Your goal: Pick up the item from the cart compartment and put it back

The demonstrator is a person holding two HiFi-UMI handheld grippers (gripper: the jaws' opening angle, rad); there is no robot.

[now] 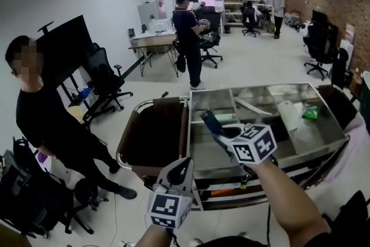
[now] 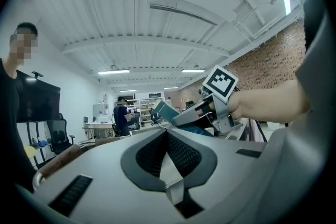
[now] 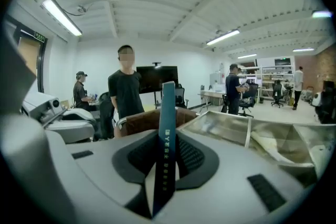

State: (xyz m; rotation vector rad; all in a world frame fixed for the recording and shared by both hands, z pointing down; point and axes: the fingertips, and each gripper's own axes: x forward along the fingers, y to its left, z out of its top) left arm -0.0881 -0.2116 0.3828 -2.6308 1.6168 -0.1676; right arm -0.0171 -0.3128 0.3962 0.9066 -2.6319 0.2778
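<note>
**Q:** What is gripped by the right gripper (image 3: 168,159)?

**A:** A slim teal box (image 3: 167,113) is clamped edge-on between its jaws. The box is held in the air above the steel cart (image 1: 254,88), clear of the compartments. The bare forearm (image 1: 289,199) is stretched in from the near right, with the gripper tipped slightly down.

**Q:** And the left gripper (image 2: 167,136)?

**A:** Its jaws are seen closed on nothing. It is held level at the cart's near edge, to the left of the other.

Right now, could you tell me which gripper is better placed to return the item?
Right: the right gripper already holds the teal box over the cart; the left gripper is empty.
</note>
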